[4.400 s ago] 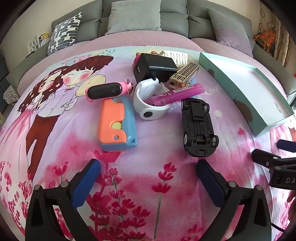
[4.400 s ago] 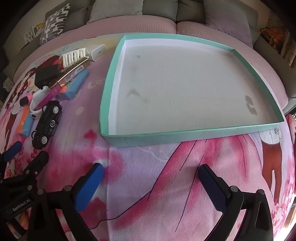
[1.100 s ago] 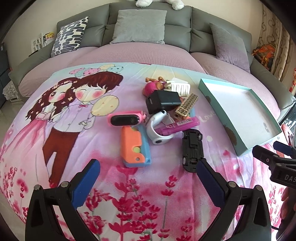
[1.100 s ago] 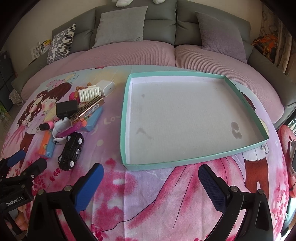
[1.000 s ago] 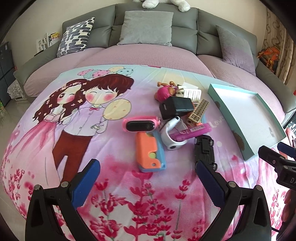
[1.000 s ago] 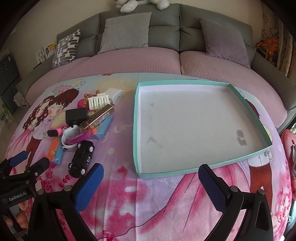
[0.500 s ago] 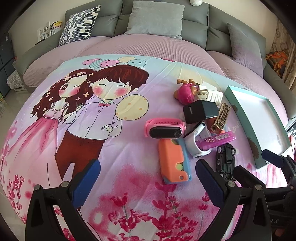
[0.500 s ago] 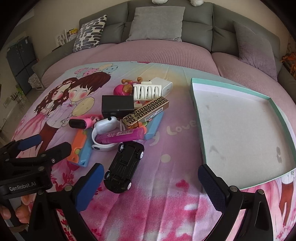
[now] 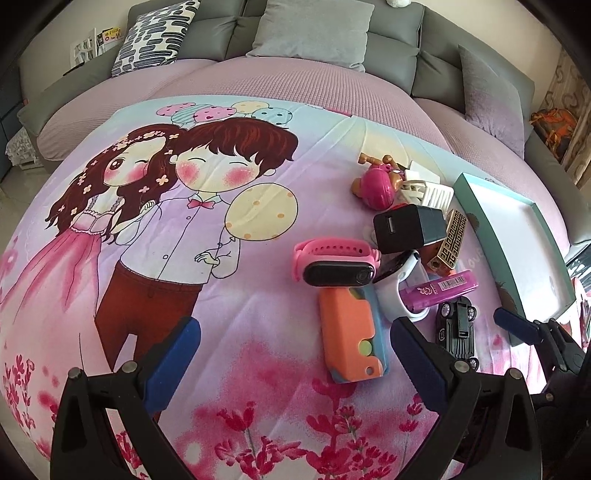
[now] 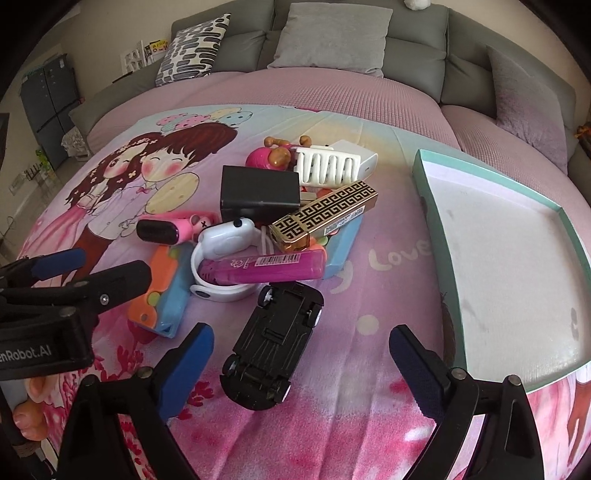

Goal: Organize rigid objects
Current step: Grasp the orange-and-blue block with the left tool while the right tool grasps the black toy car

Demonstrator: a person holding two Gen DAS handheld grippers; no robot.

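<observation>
A pile of small rigid objects lies on a cartoon-print bedspread. A black toy car (image 10: pixel 275 343) lies upside down, just ahead of my open, empty right gripper (image 10: pixel 299 365). Behind it lie a purple tube (image 10: pixel 264 271), a white watch (image 10: pixel 221 254), a gold-patterned box (image 10: pixel 323 218), a black box (image 10: pixel 258 194), a pink watch (image 10: pixel 170 230) and an orange-and-blue case (image 10: pixel 164 291). My left gripper (image 9: pixel 291 362) is open and empty, left of the orange case (image 9: pixel 349 336) and the car (image 9: pixel 456 334). A teal-rimmed tray (image 10: pixel 434 221) sits to the right, empty.
A white comb-like piece (image 10: pixel 327 164), a white charger (image 10: pixel 360 155) and a pink ball toy (image 10: pixel 264 158) lie at the back of the pile. A blue flat case (image 10: pixel 343 243) lies under the gold box. Grey sofa cushions (image 10: pixel 332 35) stand behind.
Both grippers have swung left. The pile now sits right of the left gripper, and the toy car lies directly ahead of the right gripper, closer than before. Both stay open.
</observation>
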